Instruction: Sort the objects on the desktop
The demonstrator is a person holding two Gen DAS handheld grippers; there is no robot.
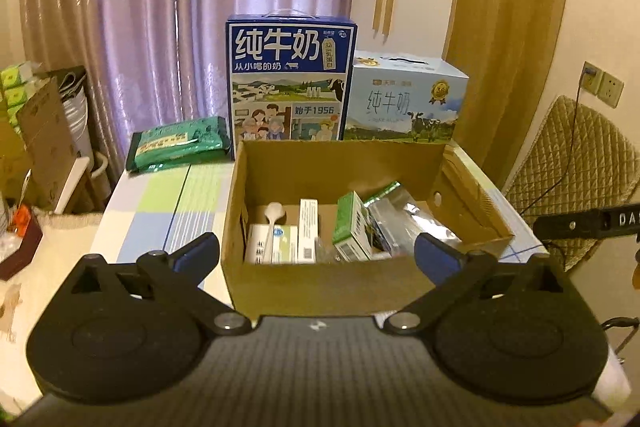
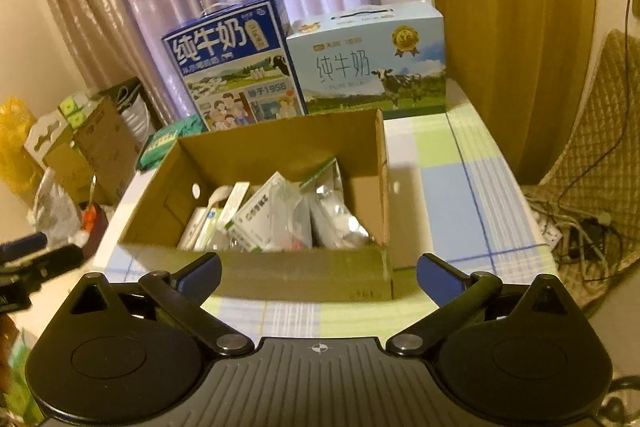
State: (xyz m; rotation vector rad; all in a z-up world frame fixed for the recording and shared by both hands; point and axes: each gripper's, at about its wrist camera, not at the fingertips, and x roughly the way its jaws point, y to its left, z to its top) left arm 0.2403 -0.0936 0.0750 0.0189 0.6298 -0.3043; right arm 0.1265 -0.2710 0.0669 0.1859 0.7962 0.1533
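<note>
Both tongs are spread wide with nothing in them. The left tongs (image 1: 318, 255) hang just in front of the open cardboard box (image 1: 332, 281), and the right tongs (image 2: 318, 273) sit a bit further back from the same box.

Everything sorted looks to be inside the box: a white plastic spoon (image 1: 275, 214), a couple of white medicine boxes (image 1: 308, 229), a green-and-white carton (image 1: 352, 227) and a silver foil pouch (image 1: 404, 219), all jumbled together.

The box sits on the desk (image 1: 160, 207), which has a checked blue-green cloth. Behind it stand a dark blue milk carton case (image 1: 290, 79) and a light blue milk case (image 1: 404, 99) side by side. A green packet (image 1: 178, 145) lies off to the left.
</note>
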